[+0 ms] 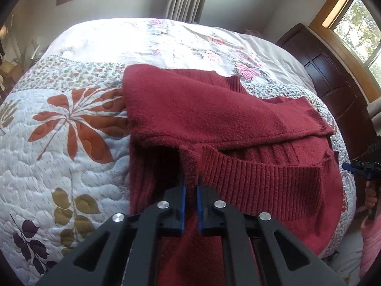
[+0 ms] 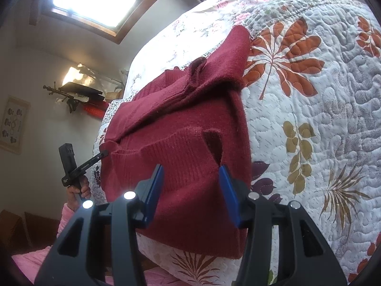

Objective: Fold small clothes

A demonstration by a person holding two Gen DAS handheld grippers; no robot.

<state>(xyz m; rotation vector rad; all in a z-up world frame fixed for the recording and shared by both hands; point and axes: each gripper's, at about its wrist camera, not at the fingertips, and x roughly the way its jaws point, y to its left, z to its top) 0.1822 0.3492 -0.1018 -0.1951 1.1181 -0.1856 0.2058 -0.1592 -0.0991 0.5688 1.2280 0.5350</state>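
Left gripper: jaws drawn nearly together on a narrow ridge of the red sweater; the blue pads are pressed against a pinched fold of knit at its near edge. The pinch is judged to be held so that this edge can be lifted or carried over for a fold.

Right gripper: jaws spread wide, nothing between them; it is held just above the near ribbed hem, apparently ready to take a second corner. Contact with the knit cannot be confirmed from this view.

Sweater, position: laid on the quilt, partly folded already, with an upper layer doubled across the body and a ribbed cuff at far right. In the left wrist view it runs from directly under the gripper outward to the far right.

Sweater, near edge: in the right wrist view it is seen draped over the near side of the bed.

Surroundings: floral quilt to the left, dark wooden headboard far right, windows beyond.

Step judged: mid-fold, not yet squared.
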